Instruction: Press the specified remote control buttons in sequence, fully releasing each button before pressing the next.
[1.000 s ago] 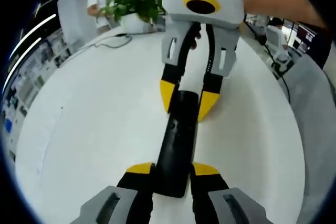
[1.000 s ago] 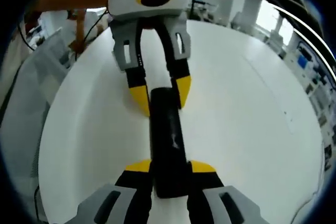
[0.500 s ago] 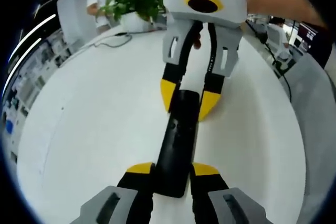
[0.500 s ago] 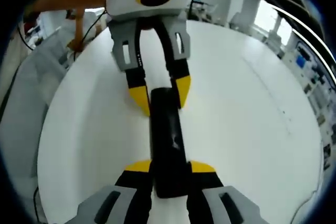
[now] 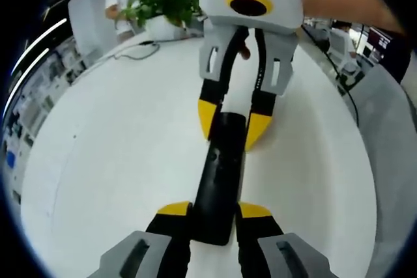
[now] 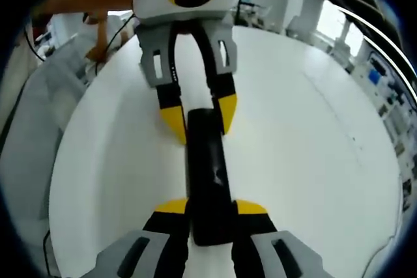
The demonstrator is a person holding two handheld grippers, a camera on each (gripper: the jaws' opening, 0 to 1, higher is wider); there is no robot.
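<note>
A long black remote control (image 5: 218,174) lies lengthwise over the white table (image 5: 111,154), held at both ends. In the left gripper view, my left gripper (image 5: 215,211) is shut on its near end, a yellow-tipped finger on each side. The right gripper (image 5: 232,123) reaches in from the top, and its yellow fingertips (image 5: 207,114) clamp the far end. The right gripper view mirrors this: my right gripper (image 6: 212,208) grips the near end of the remote control (image 6: 207,167), and the left gripper (image 6: 199,118) holds the far end. A small button marking shows on the remote's top face.
A potted green plant (image 5: 166,1) stands at the table's far edge, and a dark cable (image 5: 140,50) lies beside it. A person in white (image 5: 120,4) stands behind it. A bare forearm (image 5: 352,4) holds the right gripper. Open white tabletop (image 6: 313,148) lies on both sides.
</note>
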